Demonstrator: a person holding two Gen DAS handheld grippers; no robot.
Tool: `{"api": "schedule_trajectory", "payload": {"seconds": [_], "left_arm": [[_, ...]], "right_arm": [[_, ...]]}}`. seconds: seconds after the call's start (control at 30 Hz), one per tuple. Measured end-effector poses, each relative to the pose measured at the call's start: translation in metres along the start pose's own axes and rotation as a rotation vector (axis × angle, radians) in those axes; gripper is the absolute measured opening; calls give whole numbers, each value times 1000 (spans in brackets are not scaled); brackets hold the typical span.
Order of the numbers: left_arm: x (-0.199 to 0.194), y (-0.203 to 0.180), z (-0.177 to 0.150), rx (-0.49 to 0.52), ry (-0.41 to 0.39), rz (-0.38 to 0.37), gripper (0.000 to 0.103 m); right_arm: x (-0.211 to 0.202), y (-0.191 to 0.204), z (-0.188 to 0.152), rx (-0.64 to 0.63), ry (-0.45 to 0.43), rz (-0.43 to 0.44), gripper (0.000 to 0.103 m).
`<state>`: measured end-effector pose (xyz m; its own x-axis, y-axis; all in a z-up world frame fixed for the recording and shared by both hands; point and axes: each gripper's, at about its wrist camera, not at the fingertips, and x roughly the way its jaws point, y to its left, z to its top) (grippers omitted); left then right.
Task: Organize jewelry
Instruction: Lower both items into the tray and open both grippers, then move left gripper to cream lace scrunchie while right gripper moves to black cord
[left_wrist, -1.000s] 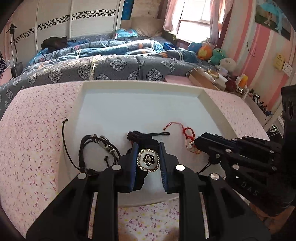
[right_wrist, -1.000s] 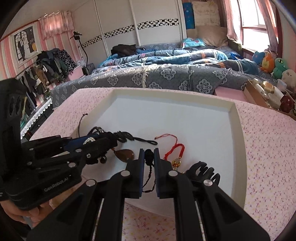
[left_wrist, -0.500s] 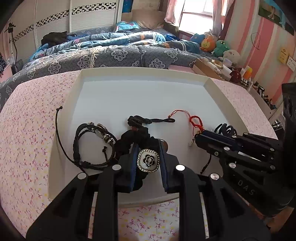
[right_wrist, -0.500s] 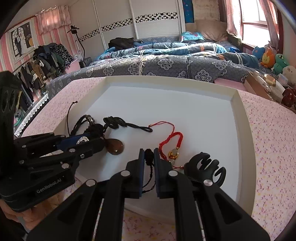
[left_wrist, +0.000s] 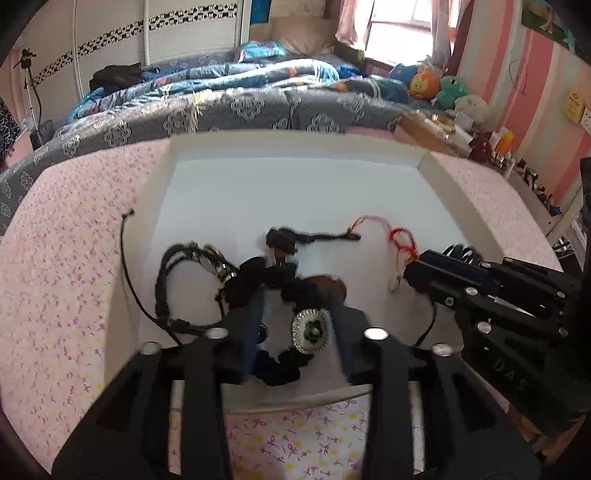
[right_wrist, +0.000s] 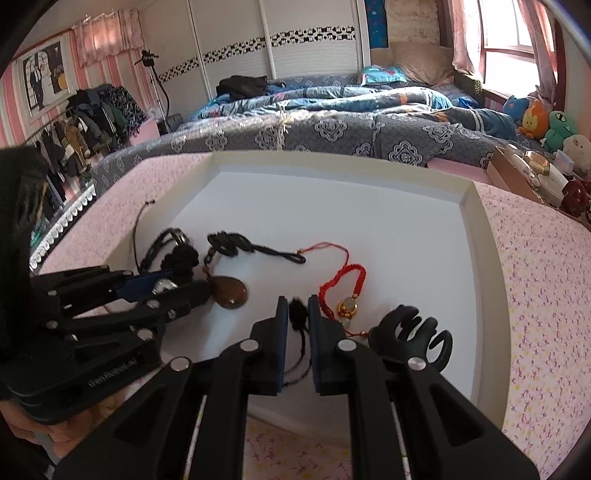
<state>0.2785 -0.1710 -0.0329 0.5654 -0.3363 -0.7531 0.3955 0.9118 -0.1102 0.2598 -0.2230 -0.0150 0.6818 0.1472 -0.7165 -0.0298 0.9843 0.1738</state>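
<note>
A white tray (right_wrist: 480, 258) on the pink flowered cloth holds the jewelry. My left gripper (left_wrist: 295, 306) is low over its near edge and its jaws are opening. A black scrunchie with an oval rhinestone brooch (left_wrist: 310, 330) lies between the pads, which stand clear of it. Black leather bracelets (left_wrist: 184, 288) lie to its left. A brown teardrop pendant (right_wrist: 231, 293) on a knotted cord lies just ahead of it. My right gripper (right_wrist: 297, 306) is shut on the knot of a thin black cord (right_wrist: 297, 317). Beside it are a red string bracelet (right_wrist: 343, 280) and a black claw clip (right_wrist: 410, 332).
A bed with grey and blue quilts runs behind the table. A shelf with bottles and boxes (right_wrist: 535, 177) stands at the back right, and a clothes rack (right_wrist: 74, 129) at the left. The far half of the tray floor is bare.
The left jaws have spread apart and let go of the scrunchie, which now rests in the tray. The right gripper keeps its hold on the cord and has barely moved.
</note>
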Motion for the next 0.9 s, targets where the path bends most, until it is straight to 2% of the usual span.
{"api": "schedule_trajectory", "payload": {"seconds": [0.07, 0.1, 0.17, 0.27, 0.57, 0.73, 0.9], "left_arm": [[-9, 1, 4, -5, -22, 0, 57], [-16, 4, 7, -14, -39, -12, 63], [-27, 9, 12, -36, -61, -39, 64], [-44, 17, 17, -50, -102, -33, 64], [-116, 38, 34, -68, -272, 58, 64], [-173, 56, 39, -75, -383, 133, 65], [-212, 80, 23, -100, -431, 225, 71]], "right_arm": [[-11, 0, 4, 1, -35, -7, 37], [-17, -1, 7, 7, -54, -16, 42], [-28, -3, 12, 10, -81, -12, 43], [-50, -7, 19, 23, -137, -29, 43], [-136, -28, 40, 73, -340, -68, 43], [-194, -37, 42, 84, -459, -97, 44], [-249, -48, 36, 97, -556, -155, 51]]}}
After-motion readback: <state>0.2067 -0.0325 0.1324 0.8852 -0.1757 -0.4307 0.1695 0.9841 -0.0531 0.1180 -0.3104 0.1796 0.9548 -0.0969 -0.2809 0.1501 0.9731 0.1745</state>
